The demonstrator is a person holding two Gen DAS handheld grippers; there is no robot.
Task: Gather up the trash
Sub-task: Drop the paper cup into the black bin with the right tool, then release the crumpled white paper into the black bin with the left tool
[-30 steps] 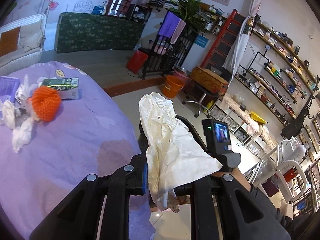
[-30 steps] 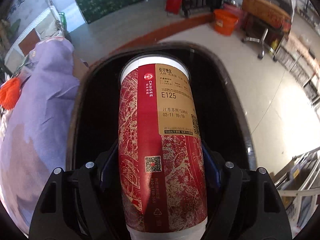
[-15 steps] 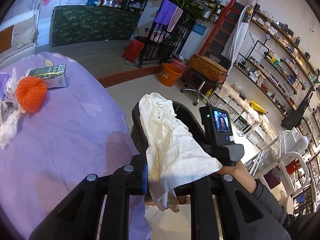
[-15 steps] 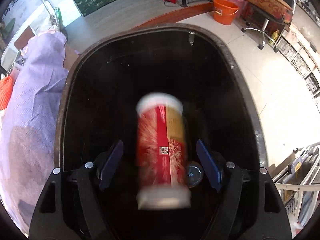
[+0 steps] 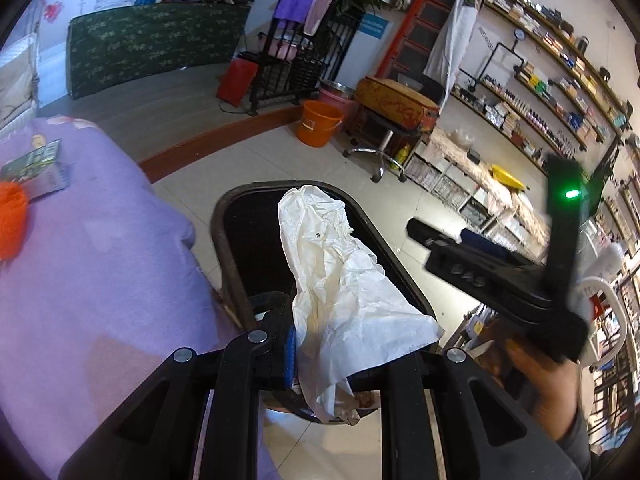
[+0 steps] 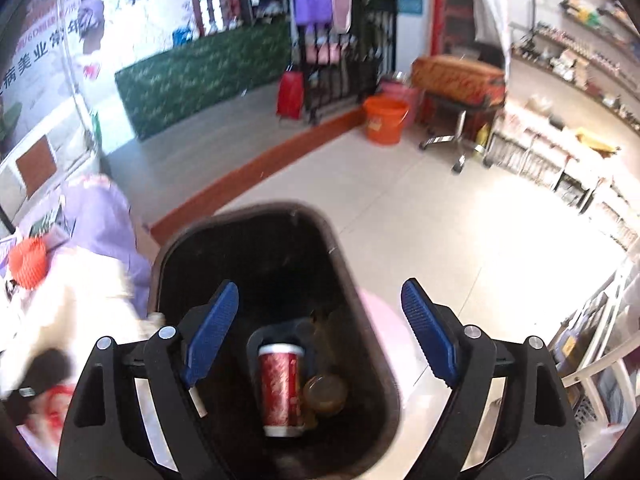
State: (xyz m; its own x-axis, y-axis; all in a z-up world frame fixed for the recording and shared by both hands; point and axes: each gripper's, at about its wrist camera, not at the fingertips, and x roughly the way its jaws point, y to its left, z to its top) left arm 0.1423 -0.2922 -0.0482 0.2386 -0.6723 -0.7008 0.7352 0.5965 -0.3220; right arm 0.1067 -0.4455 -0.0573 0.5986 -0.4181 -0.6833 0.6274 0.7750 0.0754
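**Right wrist view: cup binned, tissue next in line**

Right wrist view: the red paper cup (image 6: 280, 390) is seen lying at the bottom of the dark bin (image 6: 376, 364), below and between the fingers of the right claw (image 6: 320, 334), beside a round brownish lid or cup that cannot be made out clearly. The right claw's jaws have just been opening and are now spread wide, with nothing pressed between the blue pads (image 6: 212, 332); the cup is well clear of them. That item can be judged as delivered.

In the left wrist view, the left claw (image 5: 340, 364) is closed on a crumpled white tissue (image 5: 344, 292), which sticks out forward from the jaws and hangs over the near rim of the bin. The open mouth of the bin is ahead of and beneath this claw, so the release is judged to be close, though not yet made. The right claw is seen to the right of it, held in a hand (image 5: 548, 376).

More is left on the counter, which is covered by a purple cloth (image 5: 92, 280). To the far left of the left claw an orange knitted object (image 5: 10, 220) and a green carton (image 5: 36, 168) are seen; whether both count as trash cannot be told. The task is therefore judged to be partly done, with one piece in the bin, one in the grip, and some pieces still waiting.
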